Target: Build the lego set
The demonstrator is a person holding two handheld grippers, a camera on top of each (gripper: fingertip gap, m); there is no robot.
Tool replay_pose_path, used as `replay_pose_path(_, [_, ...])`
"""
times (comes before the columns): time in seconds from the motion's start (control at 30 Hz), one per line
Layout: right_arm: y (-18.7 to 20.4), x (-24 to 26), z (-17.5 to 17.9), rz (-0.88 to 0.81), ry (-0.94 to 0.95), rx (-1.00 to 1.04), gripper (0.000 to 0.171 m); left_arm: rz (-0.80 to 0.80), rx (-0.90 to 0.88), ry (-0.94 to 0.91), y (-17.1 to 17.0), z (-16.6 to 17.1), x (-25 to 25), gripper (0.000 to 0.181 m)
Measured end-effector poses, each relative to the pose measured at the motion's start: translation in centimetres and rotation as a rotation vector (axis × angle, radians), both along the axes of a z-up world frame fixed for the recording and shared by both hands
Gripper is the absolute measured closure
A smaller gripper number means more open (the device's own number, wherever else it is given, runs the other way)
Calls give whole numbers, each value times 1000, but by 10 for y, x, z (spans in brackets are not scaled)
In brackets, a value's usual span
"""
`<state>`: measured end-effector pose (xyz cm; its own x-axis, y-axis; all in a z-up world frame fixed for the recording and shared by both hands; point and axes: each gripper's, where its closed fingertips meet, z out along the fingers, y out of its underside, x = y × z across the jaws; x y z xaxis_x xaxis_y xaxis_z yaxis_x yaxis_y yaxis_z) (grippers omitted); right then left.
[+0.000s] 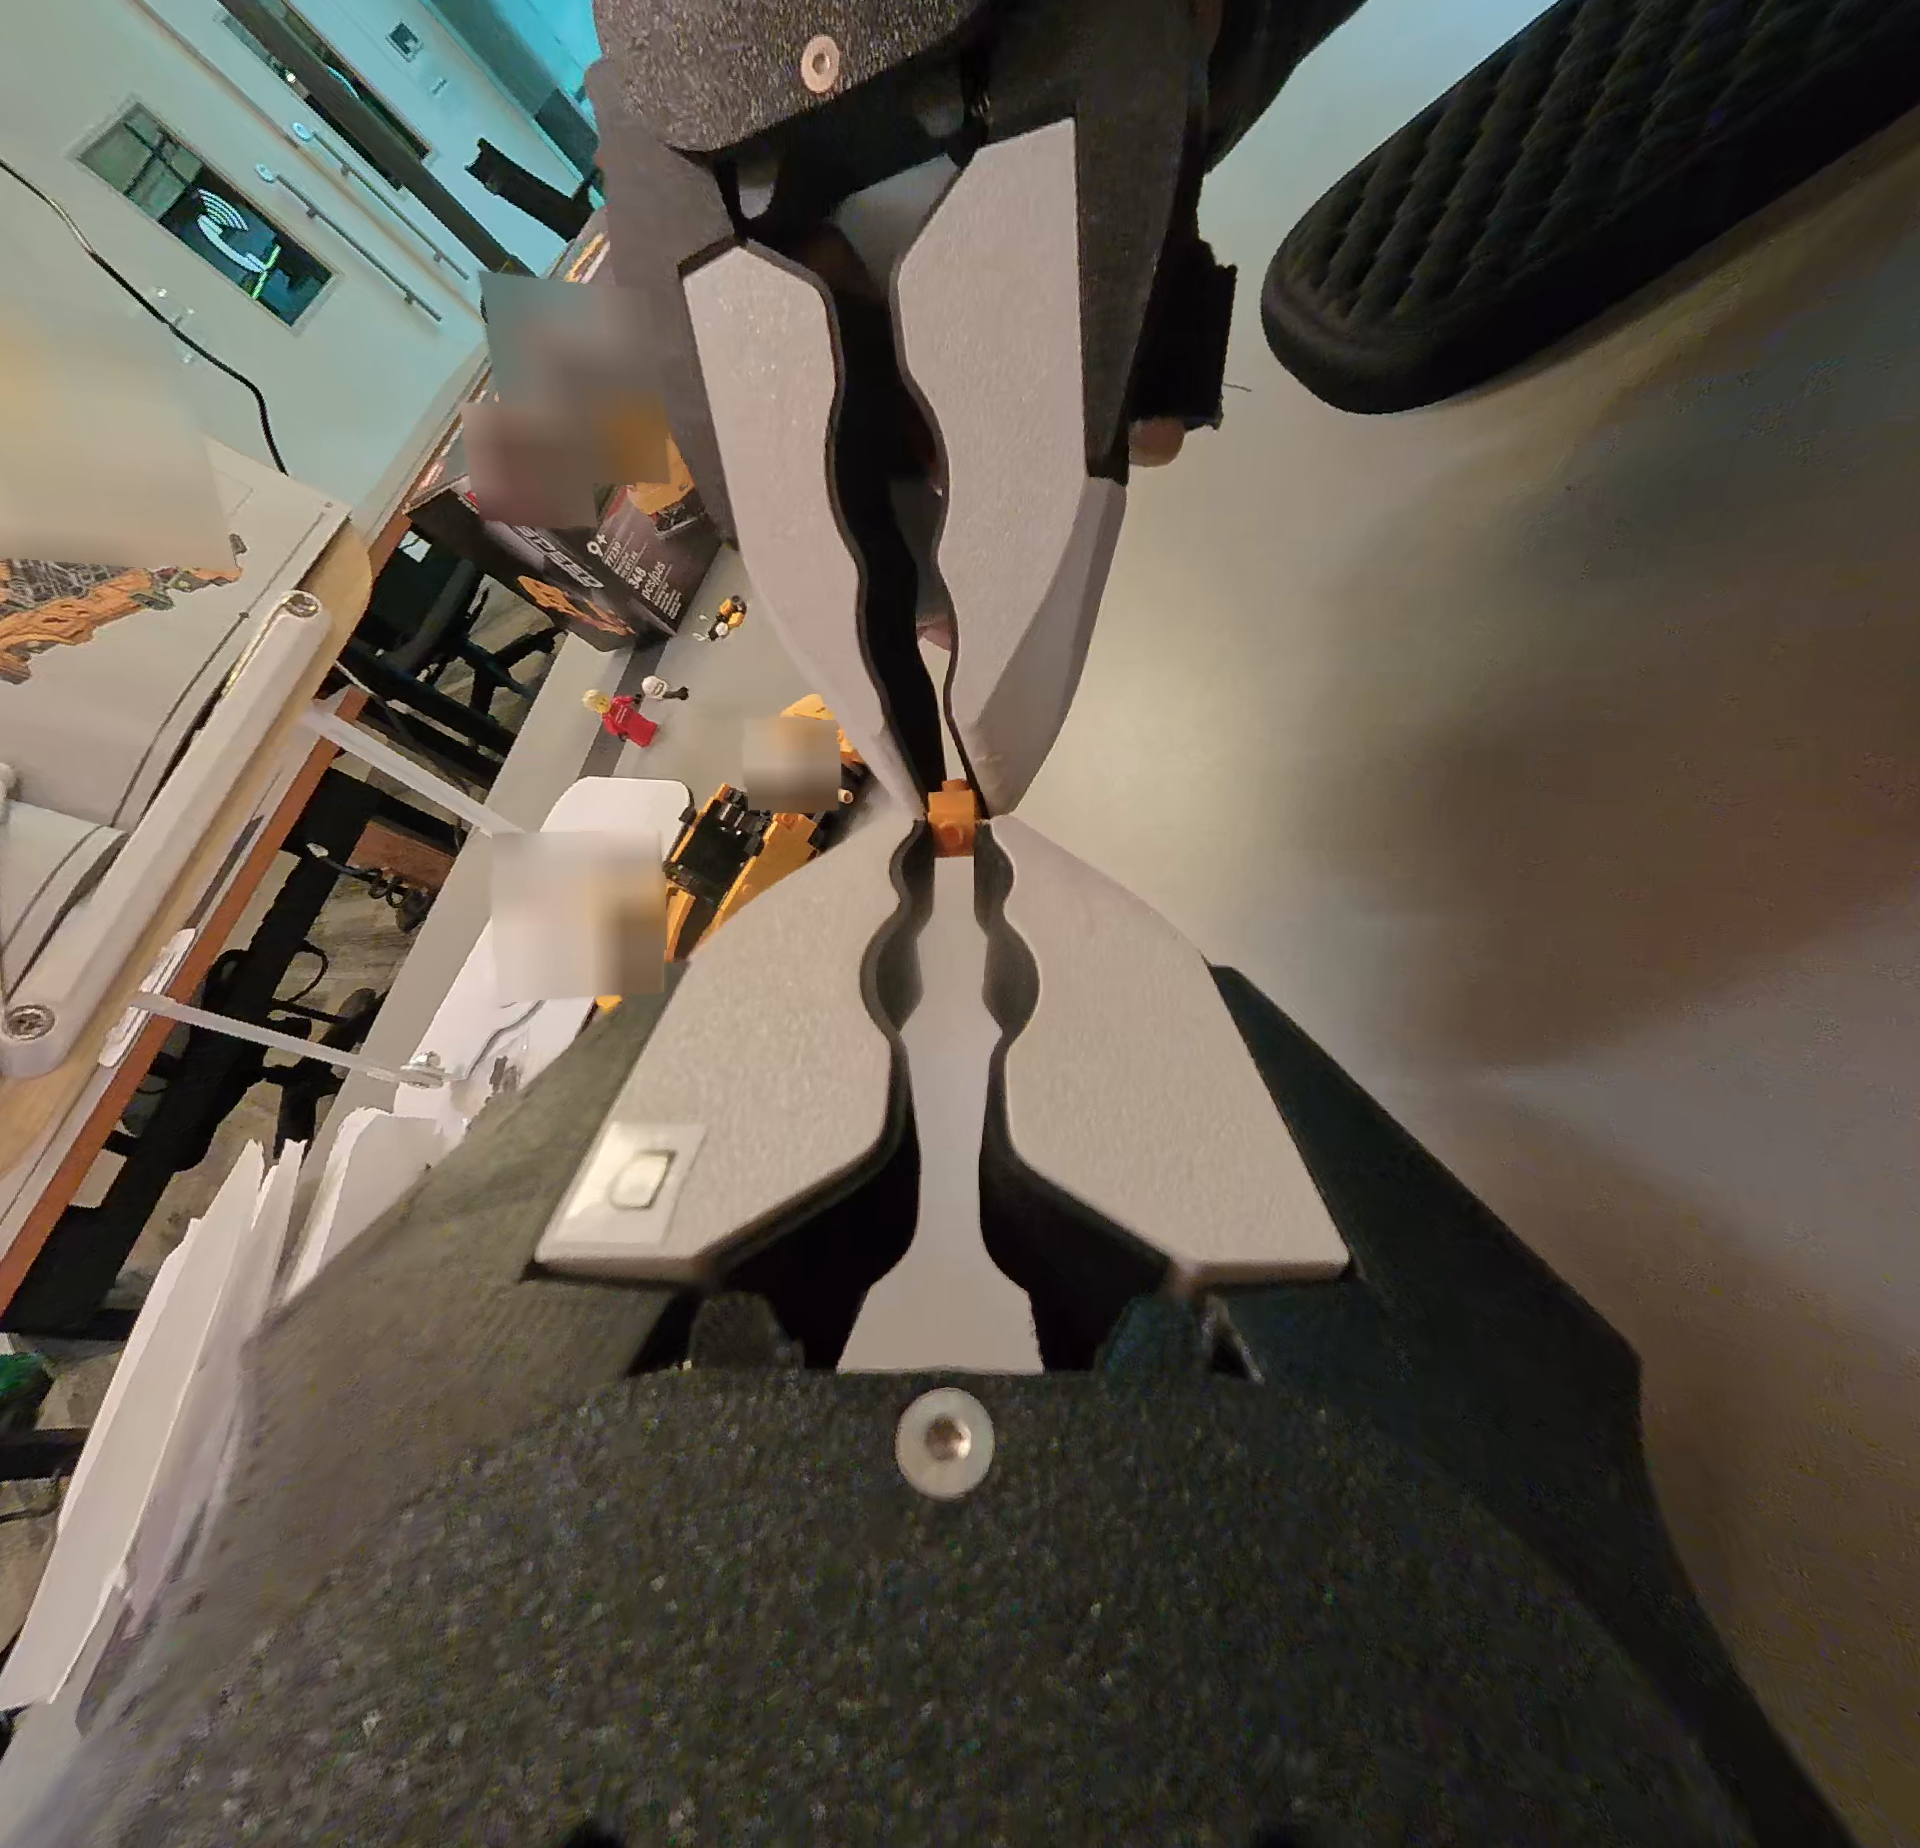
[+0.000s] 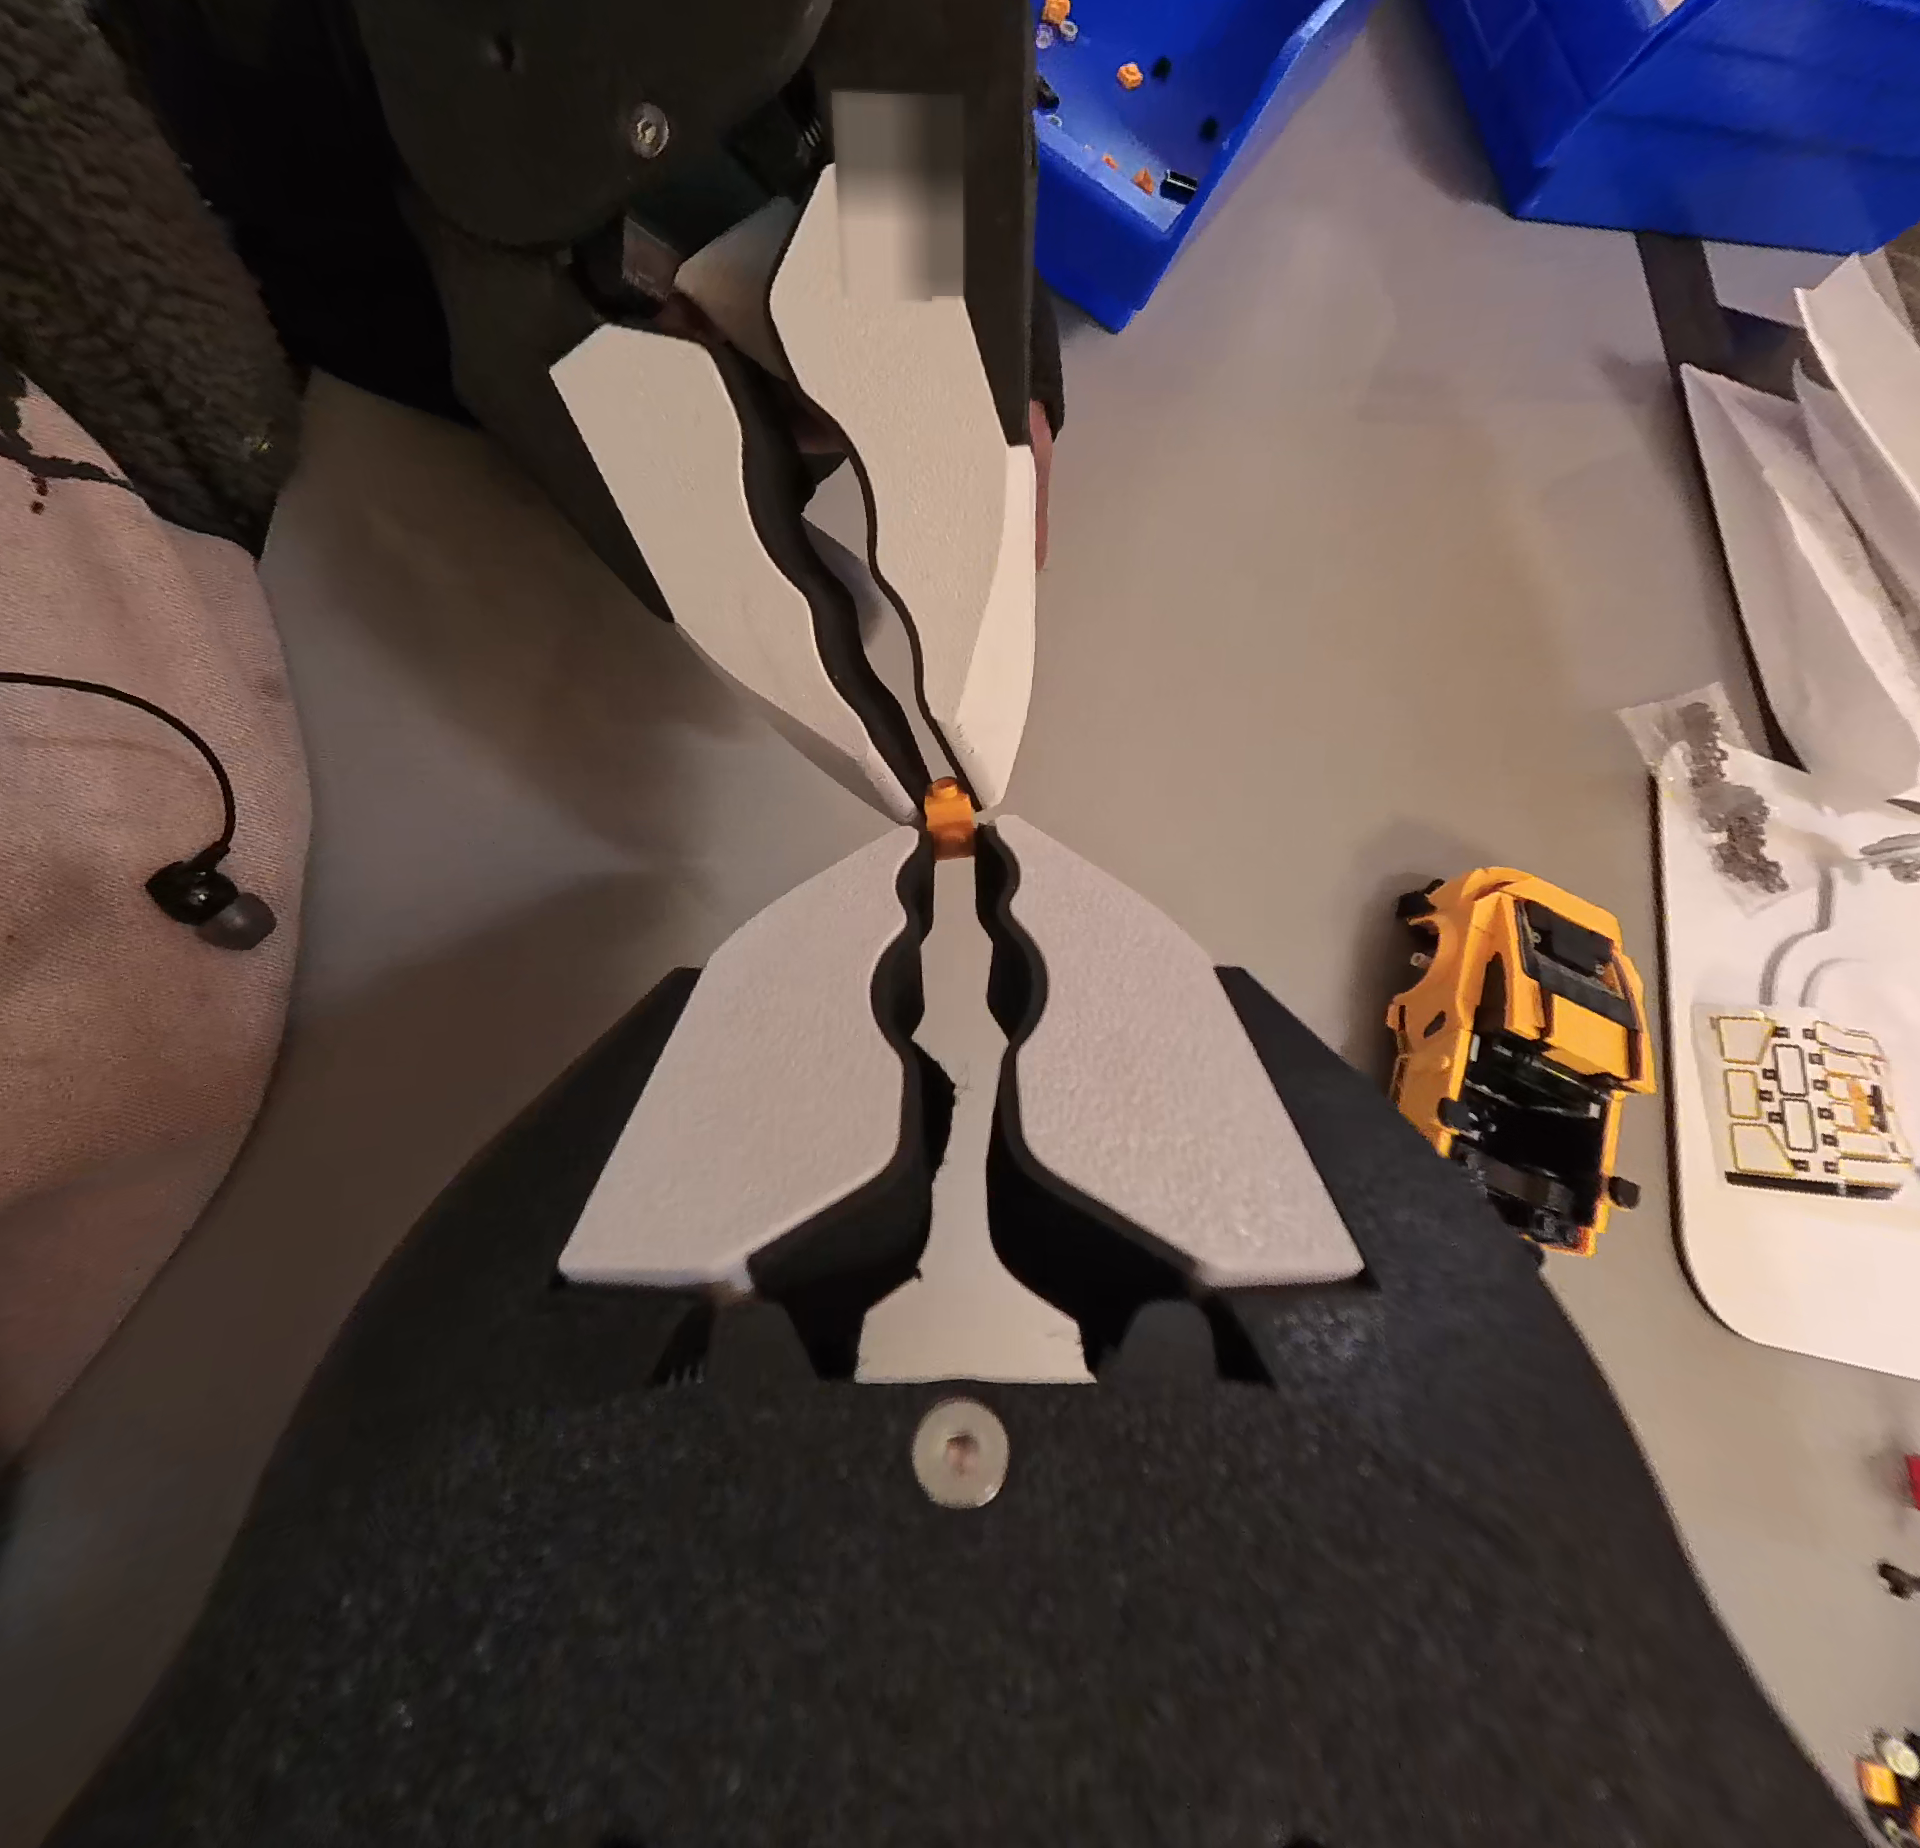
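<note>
Meeting tip to tip above the grey worktop (image 2: 1299, 572), the left tool (image 1: 954, 842) and the right tool (image 2: 951, 842) both pinched one small orange lego piece (image 2: 950, 819) between them. In the left wrist view the piece (image 1: 952, 813) sat at the very ends of the left tool's fingers, with the right tool (image 1: 940, 775) reaching in from the far side, its fingers closed on the same piece. In the right wrist view the left tool (image 2: 943, 790) came in from the far side in the same way, narrowed to a thin gap at its tips.

To the right on the worktop lay a partly built yellow and black lego car (image 2: 1522, 1060), just beside a white sticker sheet (image 2: 1808, 1112) and loose white papers (image 2: 1829, 510). Two blue bins (image 2: 1226, 136) stood at the far right, the nearer holding a few small orange and black pieces. A black earphone (image 2: 213, 899) on its cable rested on pink fabric at the left. A dark lego box (image 1: 582, 562) and small minifigures (image 1: 629, 712) lay farther off.
</note>
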<state>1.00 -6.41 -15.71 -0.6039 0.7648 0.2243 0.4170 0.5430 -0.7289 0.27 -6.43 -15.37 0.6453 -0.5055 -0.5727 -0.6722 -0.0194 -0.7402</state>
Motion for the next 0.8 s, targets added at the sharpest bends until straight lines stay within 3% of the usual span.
replay_pose_path(0.07, [0,1,0,9,8,7,164,-16,-20,-48,0,-1,1,174])
replay_pose_path(0.37, [-6,-3,27,32,53,-146,161,-160,-137,-591,-5,24,3,174])
replay_pose_path(0.6, [-14,4,35,69,50,-295,163,-278,-202,-760,-13,31,12,174])
replay_pose_path(0.8, [-18,8,34,106,29,-301,163,-328,-246,-806,-17,31,17,174])
